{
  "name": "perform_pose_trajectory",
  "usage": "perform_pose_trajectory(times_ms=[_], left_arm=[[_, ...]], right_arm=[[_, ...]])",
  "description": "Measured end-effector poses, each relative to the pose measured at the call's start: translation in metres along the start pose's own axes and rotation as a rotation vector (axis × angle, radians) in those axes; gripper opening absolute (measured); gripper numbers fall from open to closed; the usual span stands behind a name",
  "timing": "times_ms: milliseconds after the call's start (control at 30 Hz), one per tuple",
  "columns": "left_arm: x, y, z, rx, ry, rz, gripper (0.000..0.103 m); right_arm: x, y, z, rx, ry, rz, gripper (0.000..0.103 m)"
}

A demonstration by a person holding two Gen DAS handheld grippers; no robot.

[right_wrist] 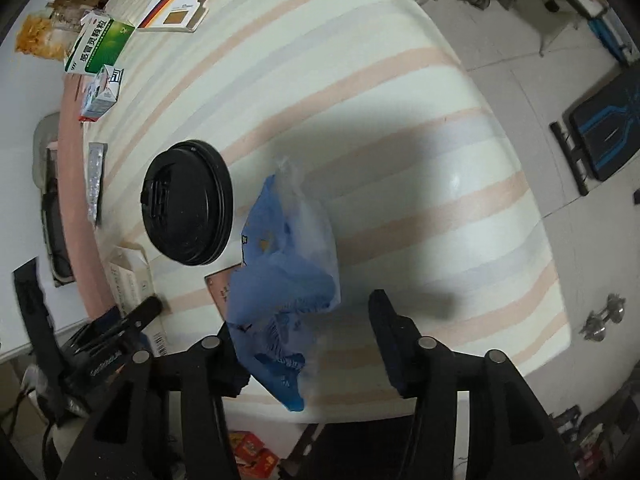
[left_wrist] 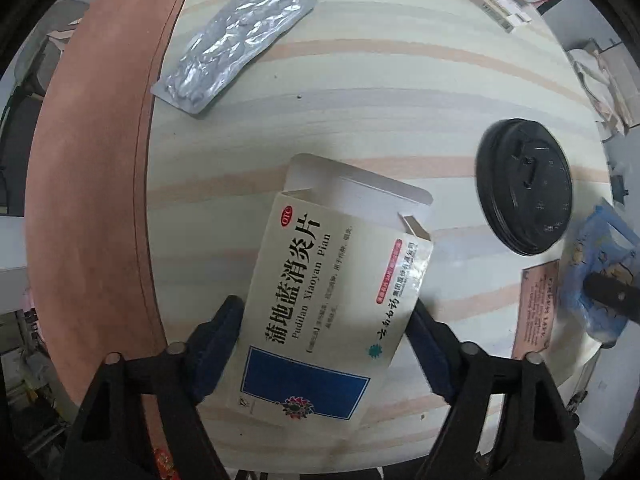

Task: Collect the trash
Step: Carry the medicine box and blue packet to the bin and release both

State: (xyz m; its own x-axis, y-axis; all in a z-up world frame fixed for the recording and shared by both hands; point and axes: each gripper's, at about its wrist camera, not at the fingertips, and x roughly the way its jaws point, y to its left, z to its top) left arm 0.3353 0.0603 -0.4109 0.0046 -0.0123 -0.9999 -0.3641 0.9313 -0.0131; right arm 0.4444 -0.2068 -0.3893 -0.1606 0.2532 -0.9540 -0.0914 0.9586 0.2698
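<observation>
While the left gripper [left_wrist: 324, 320] clamps a medicine box [left_wrist: 328, 304] reading "Pudilan Xiaoyan Pian" (OTC) above the striped table [left_wrist: 360, 80], the right gripper [right_wrist: 304, 328] — jaws wide — straddles a blue plastic bag [right_wrist: 288, 280]; beyond sits a black lid [right_wrist: 188, 208].

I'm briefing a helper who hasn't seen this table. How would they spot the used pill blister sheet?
On the striped table, look to the side bordered by the reddish-brown band, beyond the white medicine box between the left gripper fingers. The blister sheet lies flat there: the only crinkled silver foil, unlike the printed boxes and round black lid.
</observation>
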Motion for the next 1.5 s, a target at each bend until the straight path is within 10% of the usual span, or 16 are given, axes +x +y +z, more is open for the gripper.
perform_pose_trajectory(times_ms=[100, 267, 700, 967, 1233, 1500], left_arm=[[-0.011, 0.0, -0.017, 0.004, -0.024, 0.028, 0.078], [-0.035, -0.009, -0.042, -0.011, -0.09, 0.083, 0.078], [-0.116, -0.003, -0.113, -0.107, -0.291, 0.054, 0.078], [-0.142, 0.019, -0.175, -0.084, -0.371, -0.009, 0.078], [-0.102, 0.041, -0.246, -0.094, -0.243, -0.105, 0.078], [0.048, 0.066, -0.26, -0.212, 0.0, -0.28, 0.078]], right_arm=[[-0.001, 0.005, 0.0, -0.007, -0.021, -0.011, 0.051], [-0.011, 0.018, -0.012, -0.048, -0.079, -0.013, 0.011], [-0.056, 0.047, -0.088, -0.151, -0.25, -0.017, 0.007], [-0.077, 0.076, -0.196, -0.212, -0.326, 0.066, 0.007], [-0.025, 0.067, -0.294, -0.192, -0.229, 0.055, 0.007], [0.117, 0.021, -0.325, -0.133, -0.02, 0.039, 0.007]])
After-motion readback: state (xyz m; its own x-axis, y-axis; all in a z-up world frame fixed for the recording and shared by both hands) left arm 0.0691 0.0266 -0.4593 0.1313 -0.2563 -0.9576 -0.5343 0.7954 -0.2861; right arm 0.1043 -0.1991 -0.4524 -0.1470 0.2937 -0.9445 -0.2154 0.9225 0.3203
